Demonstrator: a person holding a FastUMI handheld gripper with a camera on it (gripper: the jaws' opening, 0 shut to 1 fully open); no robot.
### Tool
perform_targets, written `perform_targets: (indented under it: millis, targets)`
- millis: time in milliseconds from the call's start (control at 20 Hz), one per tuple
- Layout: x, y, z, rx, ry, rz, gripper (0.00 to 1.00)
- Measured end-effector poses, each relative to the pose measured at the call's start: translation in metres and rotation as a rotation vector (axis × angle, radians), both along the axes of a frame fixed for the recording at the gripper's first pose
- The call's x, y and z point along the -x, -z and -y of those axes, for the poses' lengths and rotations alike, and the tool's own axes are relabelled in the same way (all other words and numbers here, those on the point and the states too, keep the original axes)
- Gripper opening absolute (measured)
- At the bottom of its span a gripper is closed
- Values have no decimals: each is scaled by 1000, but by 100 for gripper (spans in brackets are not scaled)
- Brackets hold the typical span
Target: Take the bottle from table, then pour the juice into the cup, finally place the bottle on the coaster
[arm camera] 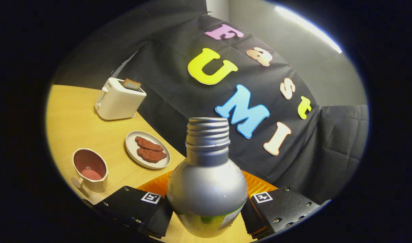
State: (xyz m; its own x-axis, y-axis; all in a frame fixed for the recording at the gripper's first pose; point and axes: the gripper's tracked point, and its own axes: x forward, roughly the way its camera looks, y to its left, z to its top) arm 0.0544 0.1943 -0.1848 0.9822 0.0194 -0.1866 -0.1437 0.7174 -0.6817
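The gripper (207,206) pinched a silver bottle (206,189) between its two fingers, one pressed against each side of the body; the uncapped, threaded neck rose just ahead. An orange coaster (155,185) lay directly behind the bottle on the wooden table (71,118). To the left of the fingers stood a cream cup (90,169), reddish inside. Beyond it sat a white plate (147,149) bearing two brown slices, and farthest off a white toaster (119,98) holding toast.
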Motion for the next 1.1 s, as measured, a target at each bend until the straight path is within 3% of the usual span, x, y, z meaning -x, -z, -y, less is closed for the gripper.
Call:
perform_targets:
  millis: [900,1100]
  targets:
    - [5,41,-42,504,-104,-82,83]
    - [3,49,-36,566,-110,-106,83]
